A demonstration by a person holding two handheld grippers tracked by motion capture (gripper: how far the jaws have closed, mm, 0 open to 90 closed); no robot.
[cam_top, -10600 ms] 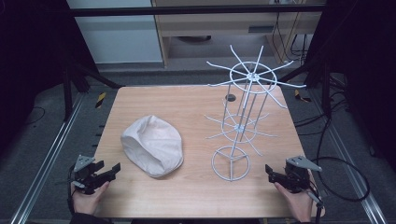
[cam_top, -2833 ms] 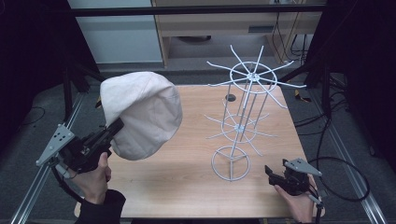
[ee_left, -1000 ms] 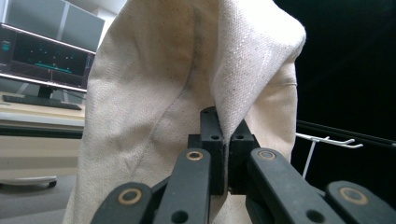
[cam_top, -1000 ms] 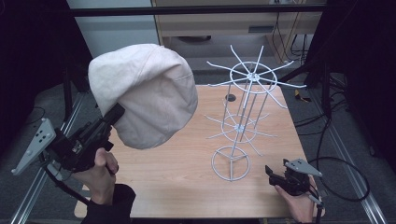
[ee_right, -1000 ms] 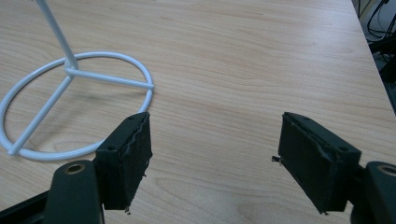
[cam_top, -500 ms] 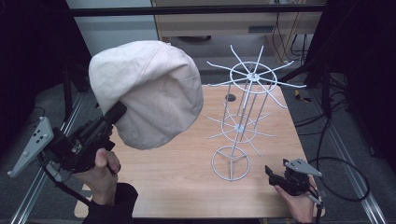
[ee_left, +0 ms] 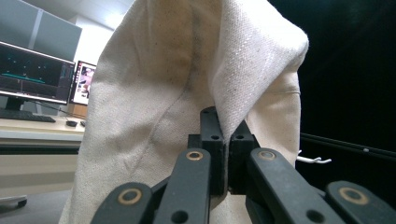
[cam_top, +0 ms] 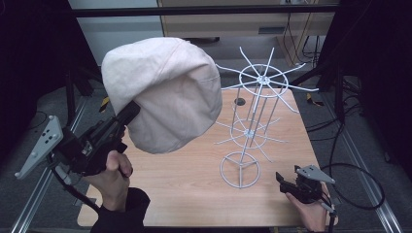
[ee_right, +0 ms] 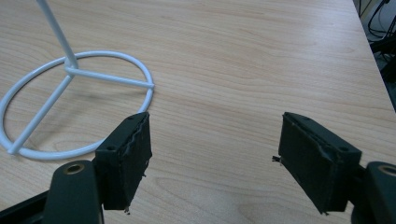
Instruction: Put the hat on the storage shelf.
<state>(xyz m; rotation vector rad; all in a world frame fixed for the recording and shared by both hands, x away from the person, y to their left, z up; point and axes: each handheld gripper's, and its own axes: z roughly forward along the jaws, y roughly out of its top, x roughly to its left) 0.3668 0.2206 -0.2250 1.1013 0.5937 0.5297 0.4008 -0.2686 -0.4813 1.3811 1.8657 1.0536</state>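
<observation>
Cap (cam_top: 163, 94) up in the air in the high view, cream cloth, raised well above the wooden table (cam_top: 194, 189) and hanging left of the white wire rack (cam_top: 252, 126), its right edge close to the rack's top spokes. Left gripper (cam_top: 127, 114) comes up from below and left of the rack, its black tip buried under the cap's lower edge, with the person's hand (cam_top: 114, 172) wrapped round the grip. Right gripper (cam_top: 284, 180) sits low at the table's near edge, just right of the rack's ring base.

Left gripper view gives what the overhead hides: the two jaws pressed together on a fold of the cap (ee_left: 187, 84), cloth draped over and around them, with monitors (ee_left: 37, 70) on a desk behind.

Right gripper view: jaws spread wide apart over bare wood, nothing between them, the rack's ring base (ee_right: 70, 100) just ahead and to their left.
</observation>
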